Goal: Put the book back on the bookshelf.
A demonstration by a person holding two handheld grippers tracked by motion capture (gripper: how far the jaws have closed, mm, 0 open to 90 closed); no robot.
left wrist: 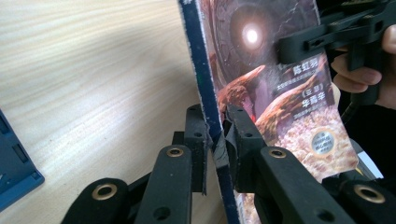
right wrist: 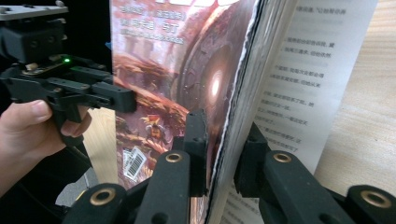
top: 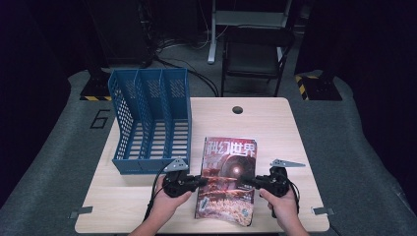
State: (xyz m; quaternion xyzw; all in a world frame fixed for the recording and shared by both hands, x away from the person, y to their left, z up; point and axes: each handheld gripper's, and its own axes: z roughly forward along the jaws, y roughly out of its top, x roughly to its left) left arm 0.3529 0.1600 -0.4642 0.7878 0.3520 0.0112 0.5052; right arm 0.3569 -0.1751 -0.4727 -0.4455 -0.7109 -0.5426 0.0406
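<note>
We hold a thin, floppy magazine [top: 227,179] over the desk [top: 275,128], left gripper [left wrist: 215,135] clamping its spine, right gripper [right wrist: 225,140] loosely straddling its open edge.

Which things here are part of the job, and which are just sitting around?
In the job:
magazine
left tool, clamped on the magazine's spine edge
right tool, at its open page edge
blue file rack, probably where the magazine goes

Just sitting around:
table
black chair behind the table
</note>
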